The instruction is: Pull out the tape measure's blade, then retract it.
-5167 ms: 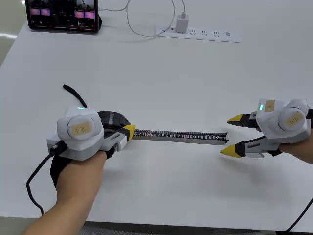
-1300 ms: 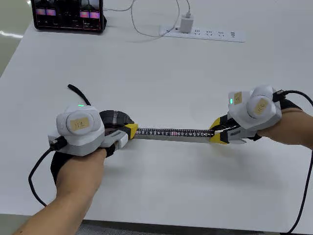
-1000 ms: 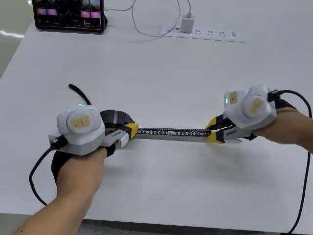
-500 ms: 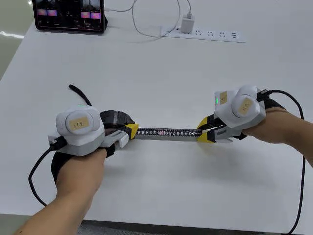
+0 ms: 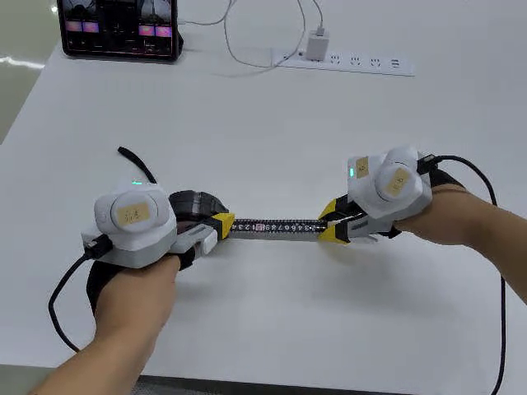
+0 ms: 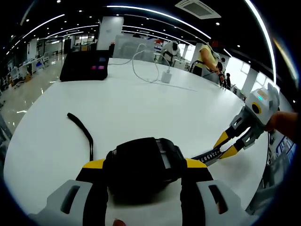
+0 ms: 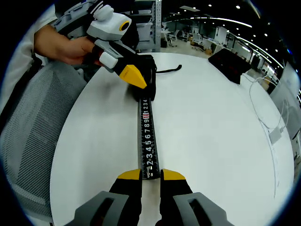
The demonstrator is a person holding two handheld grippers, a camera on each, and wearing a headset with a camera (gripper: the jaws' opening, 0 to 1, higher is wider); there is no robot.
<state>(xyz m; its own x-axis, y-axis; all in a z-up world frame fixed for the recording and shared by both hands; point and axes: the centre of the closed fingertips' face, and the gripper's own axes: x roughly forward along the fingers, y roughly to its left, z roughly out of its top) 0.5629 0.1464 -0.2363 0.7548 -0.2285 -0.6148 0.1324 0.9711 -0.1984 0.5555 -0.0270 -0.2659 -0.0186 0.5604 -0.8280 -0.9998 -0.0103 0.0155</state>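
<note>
A black tape measure case [image 5: 194, 205] lies on the white table [image 5: 272, 140], and my left gripper [image 5: 212, 227] is shut around it. In the left gripper view the case [image 6: 141, 153] sits between the yellow-tipped jaws. A short stretch of blade [image 5: 276, 225] runs right from the case to my right gripper [image 5: 329, 224], which is shut on the blade's end. In the right gripper view the numbered blade [image 7: 147, 141] leads from the gripper [image 7: 151, 175] up to the case [image 7: 148, 80]. The right gripper [image 6: 226, 144] also appears in the left gripper view, holding the blade [image 6: 209, 155].
The tape's black strap [image 5: 135, 163] trails off to the left of the case. At the table's far edge are a power strip [image 5: 362, 62] with a white charger [image 5: 315, 44] and cable, and a dark device with a lit screen [image 5: 119, 26].
My right gripper, open beside the blade's end at first, has shut on it and moved left toward the case. The exposed blade has grown shorter. The left gripper has stayed put.
</note>
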